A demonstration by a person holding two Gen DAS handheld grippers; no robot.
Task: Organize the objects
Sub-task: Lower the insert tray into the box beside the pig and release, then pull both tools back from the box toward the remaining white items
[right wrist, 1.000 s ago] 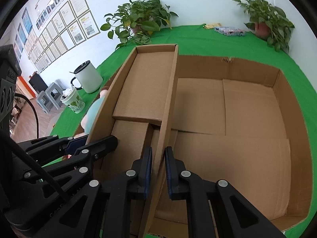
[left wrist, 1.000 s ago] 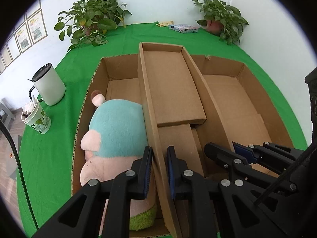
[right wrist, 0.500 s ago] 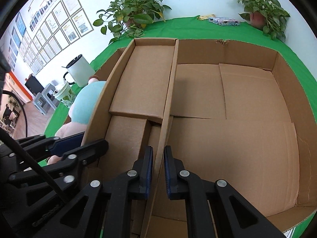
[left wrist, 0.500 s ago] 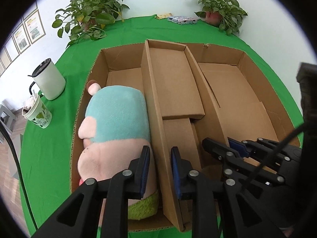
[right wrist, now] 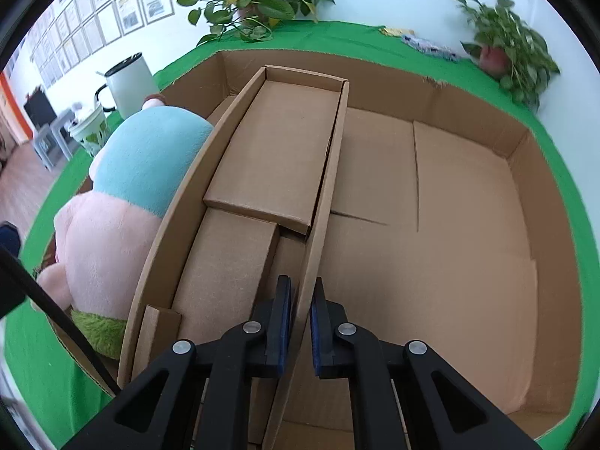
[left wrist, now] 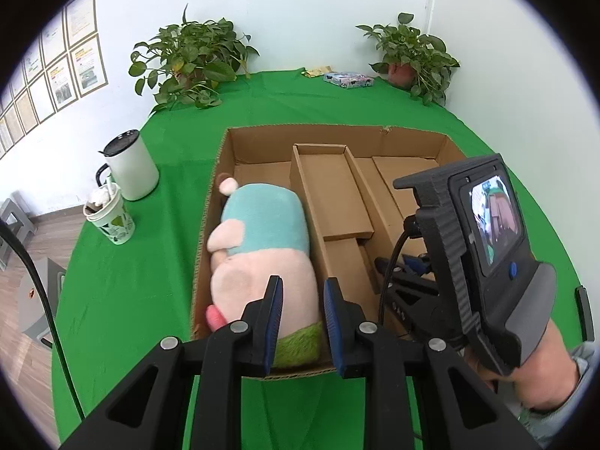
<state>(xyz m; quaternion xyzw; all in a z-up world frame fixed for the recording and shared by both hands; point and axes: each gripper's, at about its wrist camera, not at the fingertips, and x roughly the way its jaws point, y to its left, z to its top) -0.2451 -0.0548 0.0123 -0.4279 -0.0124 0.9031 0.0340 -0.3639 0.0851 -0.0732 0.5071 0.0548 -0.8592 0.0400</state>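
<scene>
The narrow open-topped brown cardboard inner tray (right wrist: 270,172) stands lengthwise inside the large shallow brown cardboard box (right wrist: 532,172), filling the centre of the right wrist frame. By the look of it, it is light and fairly stiff along its length, but its thin side walls should flex and crease, so a pinch on the top edge of a wall near a corner seems soundest. The right gripper (right wrist: 300,318) has its jaws nearly closed on the tray's right wall, low in that frame. The left gripper (left wrist: 300,311) is partly open and holds nothing, hovering over the soft pink and teal plush toy (left wrist: 262,247) lying in the box's left strip. The toy should squash and not slip. Counted: one box, one tray, one toy, two potted plants (left wrist: 191,63), one white mug (left wrist: 131,167), one paper cup (left wrist: 110,213).
</scene>
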